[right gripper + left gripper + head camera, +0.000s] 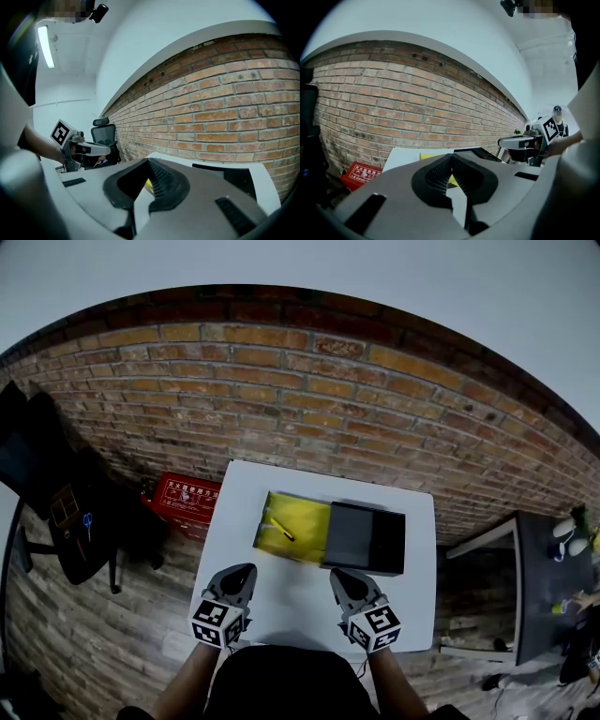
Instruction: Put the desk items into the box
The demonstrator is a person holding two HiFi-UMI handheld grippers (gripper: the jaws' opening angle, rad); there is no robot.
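Left hand-held gripper (pixel 236 579), right hand-held gripper (pixel 349 585): jaws together, empty. Risk: pen (pixel 281 529) may roll off yellow pad (pixel 307 517) if lifted tilted.

White table (pixel 300 606). Two items lie directly on it: black box (pixel 366 538) toward the far edge, and flat yellow pad (pixel 292 526) touching the box's left side.
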